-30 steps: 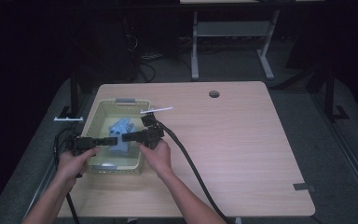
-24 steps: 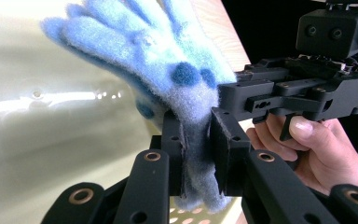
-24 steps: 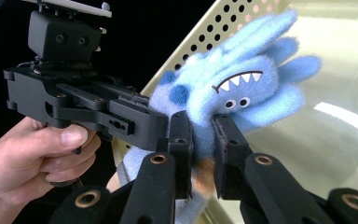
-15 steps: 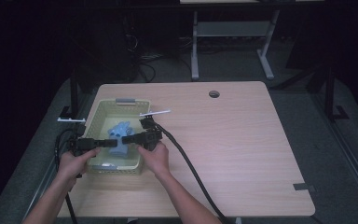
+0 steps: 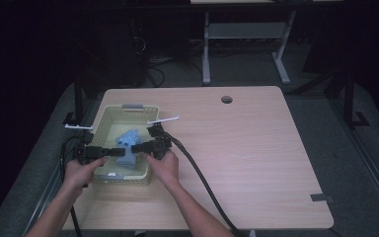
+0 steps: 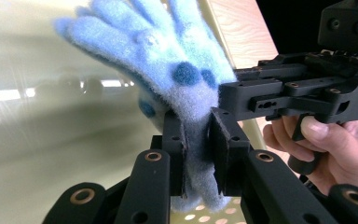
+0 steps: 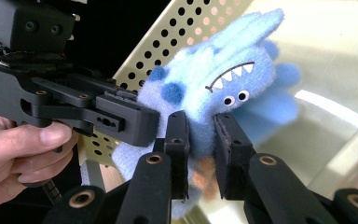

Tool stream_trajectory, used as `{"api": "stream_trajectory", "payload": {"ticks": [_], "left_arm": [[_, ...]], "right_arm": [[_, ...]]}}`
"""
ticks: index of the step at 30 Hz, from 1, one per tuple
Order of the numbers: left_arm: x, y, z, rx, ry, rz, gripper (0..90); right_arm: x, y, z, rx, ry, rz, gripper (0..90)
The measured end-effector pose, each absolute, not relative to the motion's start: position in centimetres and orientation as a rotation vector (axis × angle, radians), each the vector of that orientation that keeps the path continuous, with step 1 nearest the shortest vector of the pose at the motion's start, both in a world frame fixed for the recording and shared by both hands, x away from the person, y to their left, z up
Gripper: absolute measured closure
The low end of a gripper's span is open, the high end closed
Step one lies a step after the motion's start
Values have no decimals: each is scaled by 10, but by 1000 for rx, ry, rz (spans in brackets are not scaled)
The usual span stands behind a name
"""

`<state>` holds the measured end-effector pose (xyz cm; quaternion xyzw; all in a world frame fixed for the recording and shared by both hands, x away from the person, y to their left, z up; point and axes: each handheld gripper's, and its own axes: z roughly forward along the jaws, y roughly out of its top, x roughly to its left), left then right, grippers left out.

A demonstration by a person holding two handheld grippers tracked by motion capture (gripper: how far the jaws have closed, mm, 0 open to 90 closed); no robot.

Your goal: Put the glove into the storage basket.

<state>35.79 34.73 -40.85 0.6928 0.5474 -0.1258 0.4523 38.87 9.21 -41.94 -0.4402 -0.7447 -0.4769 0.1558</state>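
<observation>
Toy: blue plush monster [image 5: 126, 139] (white zigzag teeth, two small eyes, darker blue spots), held up over the pale perforated basket [image 5: 109, 115] at the table's [image 5: 256, 148] left side.
Left gripper [image 6: 197, 154]: jaws clamped on the plush's lower end, fabric pinched between the pads.
Right gripper [image 7: 200, 140]: jaws closed on the plush below its face, from the opposite side.
Spacing: the two grippers nearly meet at the toy.
Hands: each wraps a gripper's handle.
</observation>
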Motion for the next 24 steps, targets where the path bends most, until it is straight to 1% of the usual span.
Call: {"api": "stream_trajectory", "payload": {"ticks": [5,8,12,16,18,20,23,24], "left_arm": [[358,345,-409,1749,1372,-279,777],[359,341,-410,1838,1401,-220,778],[362,333,-410,1950,1432,-175,778],[365,327,-411,2020,1469,-171,773],[367,325,-413,2082,1475,-164,752],[367,323,-413,2090,1488,-150,712],[367,320,-410,2106,1512,-121,616],[367,322,-409,2124,1512,-114,598]], "right_arm": [[389,92,-419,-1267,-2158,-1352,763],[388,90,-417,-1286,-2176,-1353,744],[387,85,-410,-1285,-2197,-1370,736],[384,82,-406,-1267,-2224,-1380,734],[384,80,-406,-1263,-2229,-1389,734],[383,78,-404,-1265,-2229,-1389,731],[383,73,-403,-1264,-2232,-1400,730],[382,72,-402,-1272,-2222,-1403,730]]}}
